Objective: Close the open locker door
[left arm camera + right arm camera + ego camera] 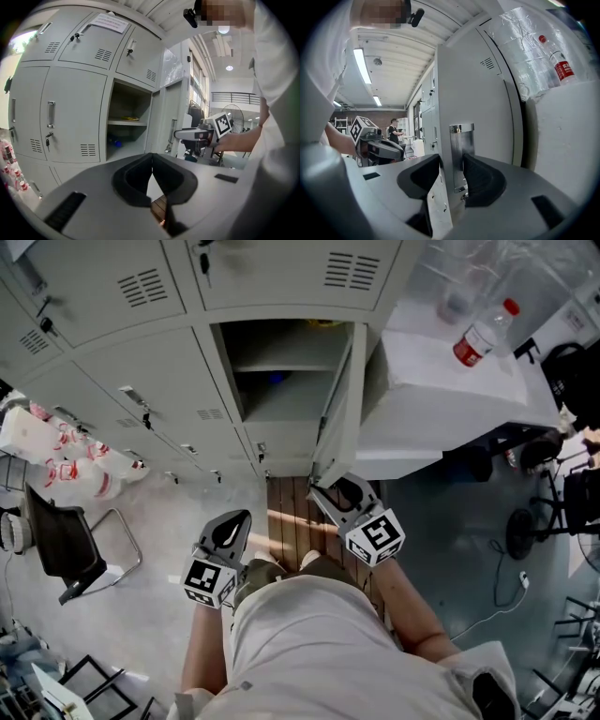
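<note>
**Near:** your left gripper (228, 532) hangs free, its jaws together with nothing between them, in front of the lower closed doors of the locker bank (141, 371).

**Beside it:** your right gripper (343, 495) is clamped on the free edge of the locker door (339, 413). One pad lies on the inner face and the other against the metal handle plate (461, 145).

**Door:** it stands out roughly square to the bank, hinged at the right edge of the open compartment (281, 395).

**Far:** a yellow item (125, 118) lies on the compartment's shelf, with a blue item (116, 143) beneath it.
</note>
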The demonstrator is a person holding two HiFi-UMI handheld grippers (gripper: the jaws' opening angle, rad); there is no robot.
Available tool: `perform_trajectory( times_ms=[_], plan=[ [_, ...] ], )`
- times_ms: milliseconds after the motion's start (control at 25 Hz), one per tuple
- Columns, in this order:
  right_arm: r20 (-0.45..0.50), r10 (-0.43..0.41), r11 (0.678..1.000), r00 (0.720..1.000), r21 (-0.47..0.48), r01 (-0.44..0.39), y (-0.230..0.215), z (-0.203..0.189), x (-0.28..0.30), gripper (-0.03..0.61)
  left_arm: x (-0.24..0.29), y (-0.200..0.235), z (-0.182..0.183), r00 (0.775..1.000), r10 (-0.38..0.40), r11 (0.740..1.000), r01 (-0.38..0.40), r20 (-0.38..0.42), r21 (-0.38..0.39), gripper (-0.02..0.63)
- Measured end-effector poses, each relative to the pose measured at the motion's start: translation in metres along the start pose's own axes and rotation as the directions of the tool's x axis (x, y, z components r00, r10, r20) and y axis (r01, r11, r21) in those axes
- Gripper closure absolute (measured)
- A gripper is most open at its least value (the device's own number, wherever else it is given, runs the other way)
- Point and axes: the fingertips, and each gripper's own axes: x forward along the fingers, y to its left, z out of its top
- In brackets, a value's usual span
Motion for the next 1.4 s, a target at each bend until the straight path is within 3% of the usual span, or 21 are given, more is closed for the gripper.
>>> perform_trajectory(
  times_ms=[920,1400],
  plan=[
    [-0.005,-0.005,1.000,1.000,-0.022,0.005,0.031,0.011,0.086,0.425,-0.068,0.083,-0.020,0.996,0.079,0.996,-0.078,0.044,-0.038,0.609],
    [-0.009,0.064,0.997,0.998,-0.030,-0.064,0.032,0.020,0.132,0.422,-0.081,0.104,-0.020,0.982,0.183,0.981,-0.179,0.048,-0.077,0.609]
  ],
)
